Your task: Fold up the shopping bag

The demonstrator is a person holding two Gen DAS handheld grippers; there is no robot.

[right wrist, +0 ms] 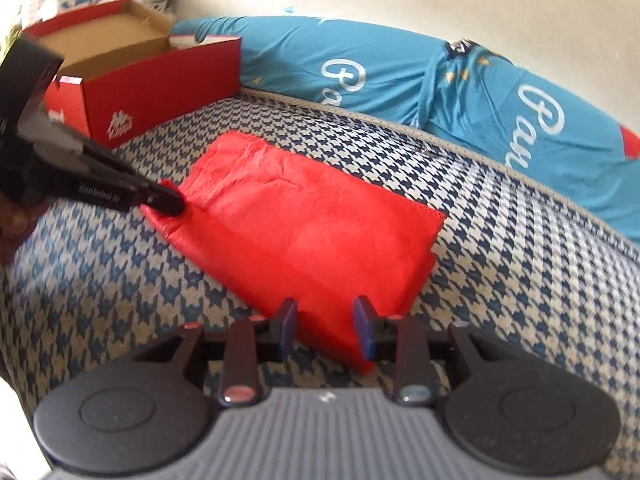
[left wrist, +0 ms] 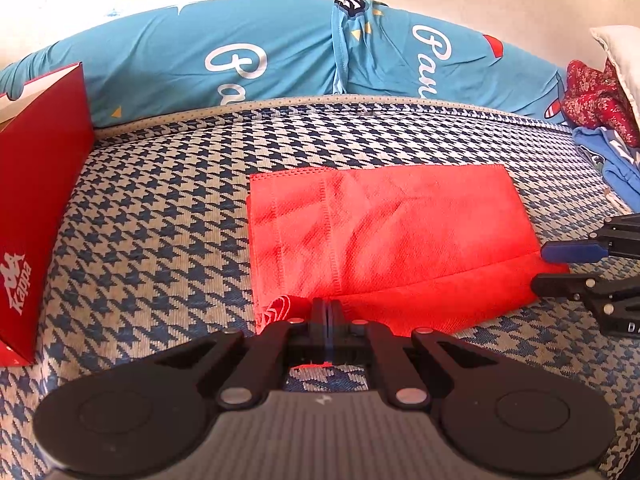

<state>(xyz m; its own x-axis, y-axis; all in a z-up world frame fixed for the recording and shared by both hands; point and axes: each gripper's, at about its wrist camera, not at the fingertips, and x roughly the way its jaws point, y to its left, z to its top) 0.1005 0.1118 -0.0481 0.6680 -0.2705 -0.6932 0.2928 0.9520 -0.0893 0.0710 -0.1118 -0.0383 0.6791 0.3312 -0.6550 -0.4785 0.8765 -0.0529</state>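
Left tool [left wrist: 329, 310] clenches the red bag's [left wrist: 392, 236] near edge on the bed [left wrist: 160, 216]. Right tool [right wrist: 326, 320] straddles another corner, released.

Under your grippers is a mattress [left wrist: 160, 208] covered in blue-and-white houndstooth. 1 red shopping bag [left wrist: 384, 240] lies flat on it, folded over. A red Kappa shoebox [right wrist: 152, 80] sits open at its left; crumpled blue clothes [left wrist: 612, 164] lie right.
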